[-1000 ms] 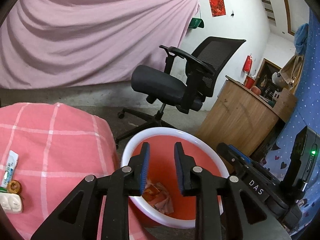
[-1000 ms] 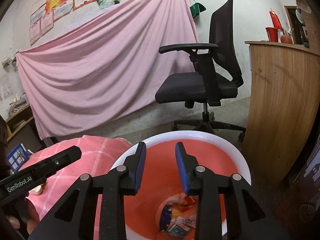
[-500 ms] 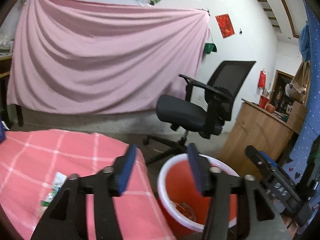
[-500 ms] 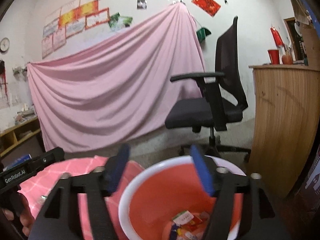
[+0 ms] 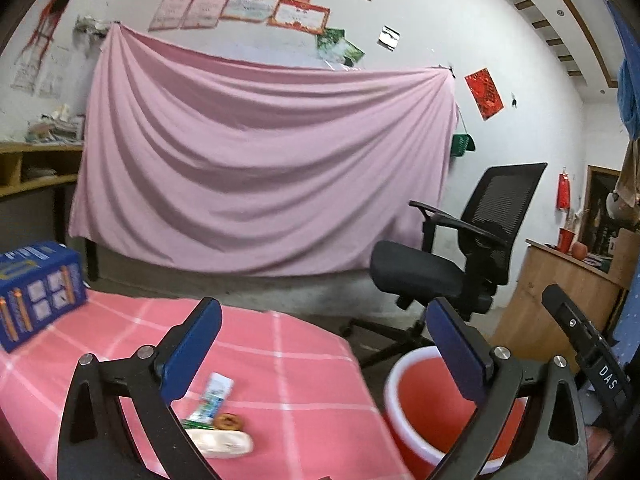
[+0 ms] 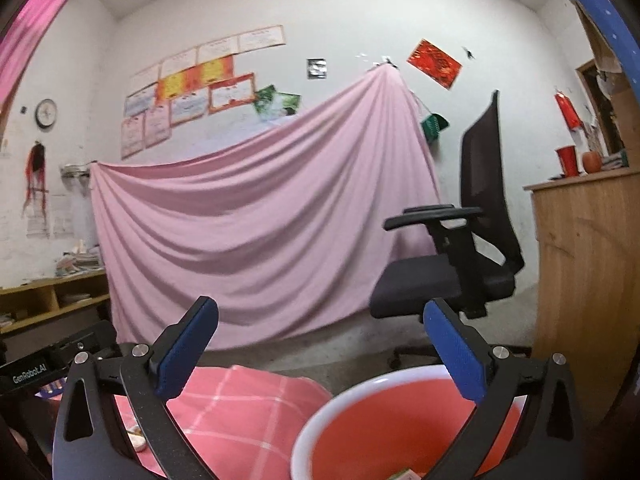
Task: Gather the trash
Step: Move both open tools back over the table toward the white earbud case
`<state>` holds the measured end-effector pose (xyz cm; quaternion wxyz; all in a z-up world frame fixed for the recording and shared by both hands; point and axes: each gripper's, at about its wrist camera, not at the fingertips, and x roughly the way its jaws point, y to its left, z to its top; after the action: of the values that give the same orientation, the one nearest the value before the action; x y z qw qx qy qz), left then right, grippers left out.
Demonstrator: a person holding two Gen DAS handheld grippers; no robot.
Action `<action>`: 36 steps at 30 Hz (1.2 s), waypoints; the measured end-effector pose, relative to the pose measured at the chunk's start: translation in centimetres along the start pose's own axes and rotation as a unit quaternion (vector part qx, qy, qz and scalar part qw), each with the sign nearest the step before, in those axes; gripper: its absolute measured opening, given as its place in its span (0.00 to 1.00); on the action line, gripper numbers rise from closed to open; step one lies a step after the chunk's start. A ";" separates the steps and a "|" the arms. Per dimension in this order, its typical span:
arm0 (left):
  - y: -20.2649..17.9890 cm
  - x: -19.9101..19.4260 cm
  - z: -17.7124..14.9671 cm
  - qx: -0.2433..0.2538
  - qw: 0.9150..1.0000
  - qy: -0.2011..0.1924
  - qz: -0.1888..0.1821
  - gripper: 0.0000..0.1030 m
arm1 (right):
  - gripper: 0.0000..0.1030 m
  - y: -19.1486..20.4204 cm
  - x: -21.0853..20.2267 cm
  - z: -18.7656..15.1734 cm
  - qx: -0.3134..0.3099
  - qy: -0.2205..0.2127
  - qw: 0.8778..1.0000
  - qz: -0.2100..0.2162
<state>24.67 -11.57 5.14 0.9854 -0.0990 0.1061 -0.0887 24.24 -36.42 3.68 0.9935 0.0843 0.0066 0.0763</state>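
A green-and-white tube-shaped wrapper (image 5: 212, 398) lies on the pink checked tablecloth (image 5: 288, 360), long axis running away from the left gripper (image 5: 324, 348), beside a brown round scrap (image 5: 229, 421) and white packet (image 5: 222, 444). Both left and right gripper (image 6: 320, 344) gape, empty. The red white-rimmed bucket (image 6: 384, 412) stands beside the table, a black office chair (image 5: 460, 264) beyond.

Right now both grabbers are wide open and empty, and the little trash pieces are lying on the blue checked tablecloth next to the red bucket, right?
Almost. The checked tablecloth is pink, not blue, as the left wrist view shows. The rest holds: the left gripper and right gripper are wide open and empty, and the small trash pieces lie on the cloth beside the red bucket with the white rim.
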 end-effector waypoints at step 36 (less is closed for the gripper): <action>11.1 0.7 -5.0 -0.021 0.978 0.204 0.046 0.97 | 1.00 10.9 8.3 -7.0 -0.124 0.234 0.960 0.093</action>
<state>25.92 -1.93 -2.13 0.9438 -0.0947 0.3109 -0.0597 30.66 -23.38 -1.40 0.9553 -0.0599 0.2215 0.1862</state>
